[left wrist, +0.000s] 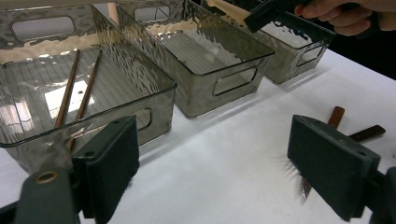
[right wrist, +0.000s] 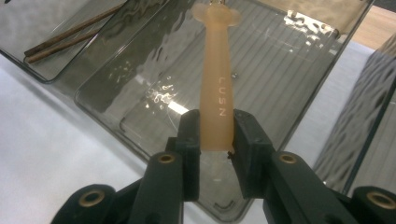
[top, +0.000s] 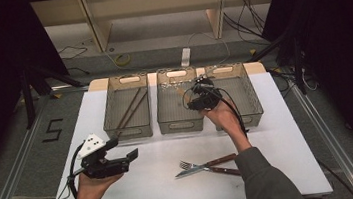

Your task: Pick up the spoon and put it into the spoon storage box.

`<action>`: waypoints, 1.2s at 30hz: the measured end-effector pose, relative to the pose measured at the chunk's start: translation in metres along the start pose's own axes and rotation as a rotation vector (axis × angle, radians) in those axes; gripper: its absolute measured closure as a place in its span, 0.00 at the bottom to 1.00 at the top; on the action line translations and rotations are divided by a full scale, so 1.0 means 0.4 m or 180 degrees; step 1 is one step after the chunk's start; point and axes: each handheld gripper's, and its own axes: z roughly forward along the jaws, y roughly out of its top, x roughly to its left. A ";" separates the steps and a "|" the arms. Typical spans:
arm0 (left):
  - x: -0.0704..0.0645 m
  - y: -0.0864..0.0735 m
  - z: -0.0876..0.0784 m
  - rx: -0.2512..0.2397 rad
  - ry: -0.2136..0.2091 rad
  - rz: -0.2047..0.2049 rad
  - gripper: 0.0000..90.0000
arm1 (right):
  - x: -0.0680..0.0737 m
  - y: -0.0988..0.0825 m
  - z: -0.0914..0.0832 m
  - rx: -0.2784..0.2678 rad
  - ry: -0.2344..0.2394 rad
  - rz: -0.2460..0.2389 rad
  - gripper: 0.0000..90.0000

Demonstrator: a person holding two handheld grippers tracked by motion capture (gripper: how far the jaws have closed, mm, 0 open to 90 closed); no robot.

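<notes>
**Pale utensil handle held over the middle bin**

The right gripper (right wrist: 215,135) clamps a pale plastic utensil handle (right wrist: 215,88) above the middle bin (top: 181,125), inside its walls; the handle's far end is cut off. The left gripper (top: 120,151), jaws wide and empty, hovers over bare table (top: 149,188). Chopsticks (top: 130,110) lie in the left bin (top: 129,132); a fork (top: 207,163) and knife (top: 207,169) lie nearer the person.

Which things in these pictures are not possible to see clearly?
- Pale utensil: its far end is cut by the top edge in the right gripper view.
- Knife: the left gripper jaw hides its blade in the left gripper view.
- Right gripper: too small to read in the high view.
</notes>
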 end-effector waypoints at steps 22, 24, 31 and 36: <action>-0.002 -0.001 0.001 0.0015 -0.0001 0.0032 0.18 | -0.001 0.017 0.080 0.0202 -0.0038 0.0075 0.82; -0.003 0.000 0.001 0.0016 -0.0005 0.0036 0.18 | 0.004 0.016 0.090 0.0249 -0.0029 0.0066 0.81; -0.003 -0.001 0.001 0.0020 -0.0005 0.0037 0.18 | 0.005 0.017 0.088 0.0209 0.0114 0.0001 0.66; -0.003 -0.001 0.001 0.0023 -0.0006 0.0039 0.18 | 0.002 0.015 0.050 0.0073 0.0243 -0.0161 0.59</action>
